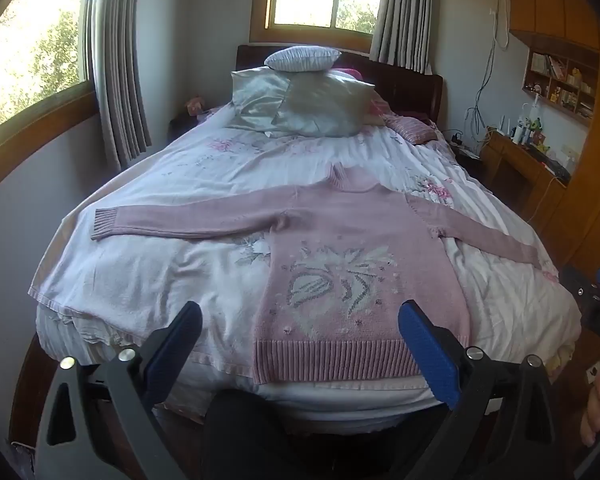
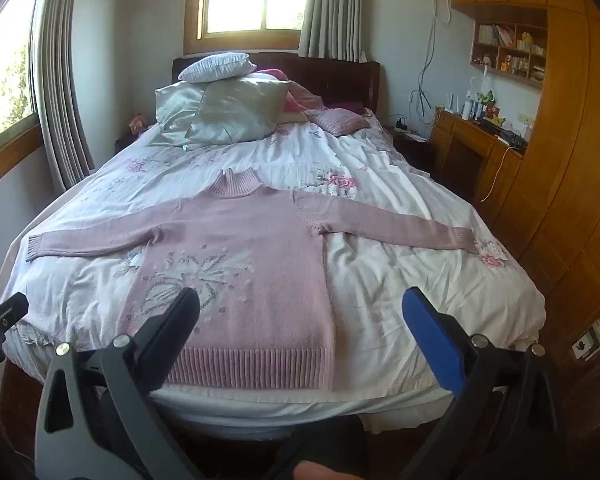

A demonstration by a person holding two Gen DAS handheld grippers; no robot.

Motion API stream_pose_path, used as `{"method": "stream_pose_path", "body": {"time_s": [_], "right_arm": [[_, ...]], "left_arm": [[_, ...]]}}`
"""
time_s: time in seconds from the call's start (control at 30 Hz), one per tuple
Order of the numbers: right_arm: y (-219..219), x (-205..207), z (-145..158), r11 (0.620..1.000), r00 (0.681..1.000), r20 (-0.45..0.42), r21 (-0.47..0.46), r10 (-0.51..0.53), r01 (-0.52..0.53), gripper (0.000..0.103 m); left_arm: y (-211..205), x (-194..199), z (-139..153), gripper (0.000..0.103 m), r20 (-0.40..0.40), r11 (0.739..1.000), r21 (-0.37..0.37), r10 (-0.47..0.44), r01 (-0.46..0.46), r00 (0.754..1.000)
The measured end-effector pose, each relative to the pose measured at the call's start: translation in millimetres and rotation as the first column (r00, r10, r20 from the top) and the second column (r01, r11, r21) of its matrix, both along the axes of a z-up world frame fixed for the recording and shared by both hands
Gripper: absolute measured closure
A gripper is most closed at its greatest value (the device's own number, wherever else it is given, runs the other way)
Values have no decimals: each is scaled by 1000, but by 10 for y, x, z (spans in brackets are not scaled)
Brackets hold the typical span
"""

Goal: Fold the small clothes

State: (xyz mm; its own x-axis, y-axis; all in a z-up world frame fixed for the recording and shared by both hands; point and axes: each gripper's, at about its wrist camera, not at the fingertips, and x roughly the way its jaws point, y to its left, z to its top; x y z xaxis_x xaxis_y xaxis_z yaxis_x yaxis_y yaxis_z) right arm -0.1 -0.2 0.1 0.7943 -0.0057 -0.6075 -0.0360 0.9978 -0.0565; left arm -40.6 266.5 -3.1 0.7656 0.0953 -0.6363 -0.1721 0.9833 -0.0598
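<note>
A pink knitted sweater with a white and grey flower pattern lies flat and face up on the bed, both sleeves stretched out sideways and its ribbed hem at the near edge. My left gripper hovers open above the hem's left part, nothing between its fingers. In the right wrist view my right gripper is also open, held over the sweater's right side and hem, apart from the cloth. The right gripper's body shows at the right edge of the left wrist view.
The bed has a white flowered cover; several pillows are piled at the headboard. A wooden desk and shelves stand at the right, curtained windows at the left and back. The person's dark-clad legs are at the bed's foot.
</note>
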Motion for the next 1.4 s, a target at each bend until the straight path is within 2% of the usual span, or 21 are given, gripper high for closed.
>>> {"method": "stream_pose_path", "body": {"time_s": [0.23,1.4], "right_arm": [[9,-7,21,1000,1000,8,-23,-1,1,3],[-11,-63,97,1000,1000,16,-10,-4,4,3]], "left_arm": [[-5,-12,-1,4,-3,1000,0,-1,1,1000],[-5,-47,13,4,-6,1000,2,2,-2,1000]]}}
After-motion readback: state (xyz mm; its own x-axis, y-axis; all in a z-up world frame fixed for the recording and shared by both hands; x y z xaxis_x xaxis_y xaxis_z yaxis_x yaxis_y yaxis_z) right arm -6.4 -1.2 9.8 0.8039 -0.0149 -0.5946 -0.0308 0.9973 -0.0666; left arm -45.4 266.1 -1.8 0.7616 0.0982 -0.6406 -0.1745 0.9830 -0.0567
